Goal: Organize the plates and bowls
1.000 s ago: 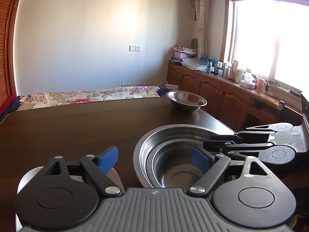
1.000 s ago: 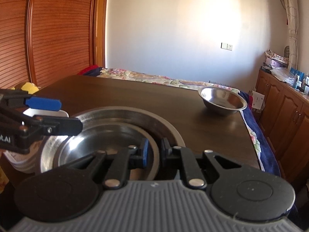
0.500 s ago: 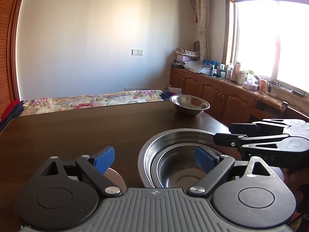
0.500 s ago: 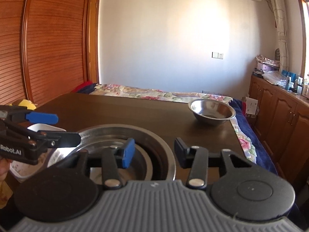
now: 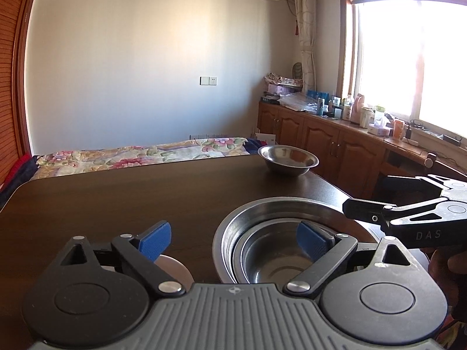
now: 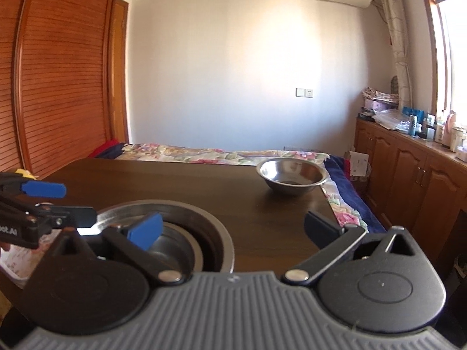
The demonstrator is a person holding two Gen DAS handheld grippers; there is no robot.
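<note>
Both jaws wide and empty: right gripper (image 6: pixel 232 227) should cross the dark wooden table (image 6: pixel 181 186), straddling the lone steel bowl (image 6: pixel 292 176)'s near rim squarely, while left gripper (image 5: pixel 233 240) idles over nested steel bowls (image 5: pixel 274 233).

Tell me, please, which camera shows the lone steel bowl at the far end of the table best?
The right wrist view: the lone bowl sits near the middle of the picture, unobstructed, with its inside and rim plain to see. The left wrist view also shows the whole bowl, but smaller and off to the right.
</note>
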